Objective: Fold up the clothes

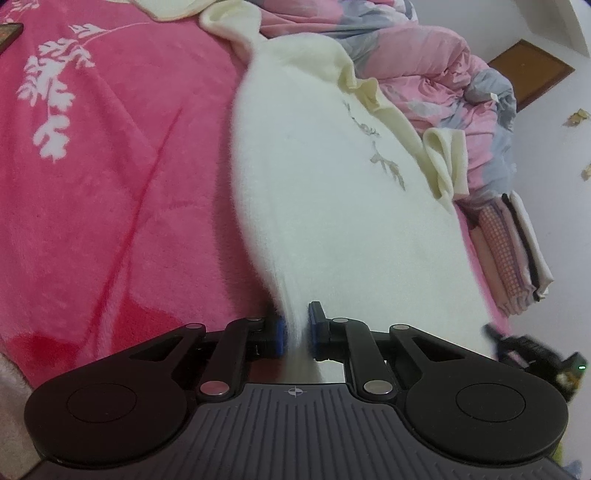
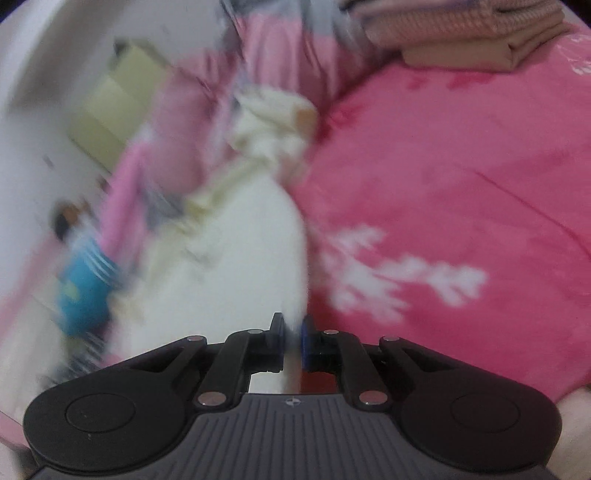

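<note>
A white fleece garment [image 1: 314,192] with cream trim lies stretched across the pink bedspread [image 1: 110,166]. My left gripper [image 1: 295,328] is shut on its near edge, the cloth pinched between the blue pads. In the right wrist view, which is motion-blurred, the same white garment [image 2: 240,258] runs up the left of the pink bedspread [image 2: 461,184]. My right gripper [image 2: 293,339] is shut on another edge of the garment. The right gripper also shows in the left wrist view [image 1: 532,350] at the lower right.
A crumpled pink and grey quilt [image 1: 443,66] lies beyond the garment. A stack of folded clothes [image 1: 517,251] sits at the bed's right edge, also seen in the right wrist view [image 2: 461,33]. A blue object [image 2: 85,291] shows blurred at the left.
</note>
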